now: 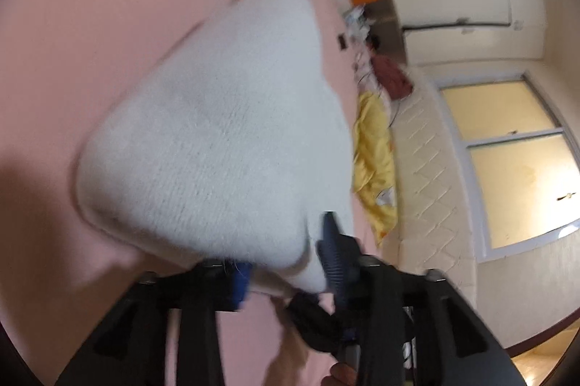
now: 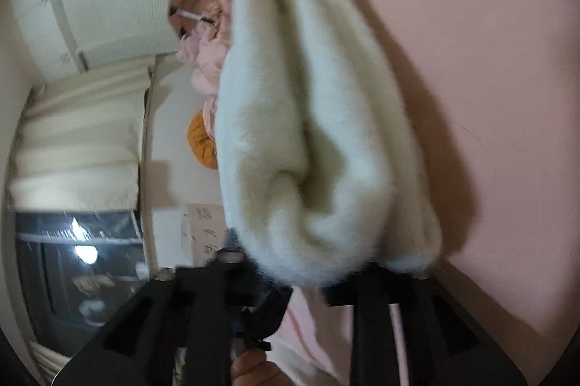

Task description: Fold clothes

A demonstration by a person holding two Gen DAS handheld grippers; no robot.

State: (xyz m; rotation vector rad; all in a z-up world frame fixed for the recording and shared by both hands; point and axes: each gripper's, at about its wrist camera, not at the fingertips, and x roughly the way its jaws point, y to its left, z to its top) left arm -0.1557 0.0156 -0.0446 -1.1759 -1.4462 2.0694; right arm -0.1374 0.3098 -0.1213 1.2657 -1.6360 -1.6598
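Right now both tongs are pinching the white fuzzy sweater (image 1: 214,146), which is lying bunched on the pink bedsheet (image 1: 72,52). Nearest, left gripper (image 1: 286,272) is clamping a sweater edge at 6 o'clock of its view, blue-ribbed finger (image 1: 331,255) pressing into the knit. Right gripper (image 2: 297,277) is squeezing a thick folded roll at 6 o'clock, pads mostly buried in fluff. Risk, as judged: grip is catching only the top layer, so the fold is slipping or unrolling on lift; fluffy pile is hiding how deep the bite is. Both hands are angling slightly downward, views rolled sideways. Farther, yellow cloth (image 1: 373,154) at 3 o'clock, pink clothes pile (image 2: 210,59) at 10 o'clock
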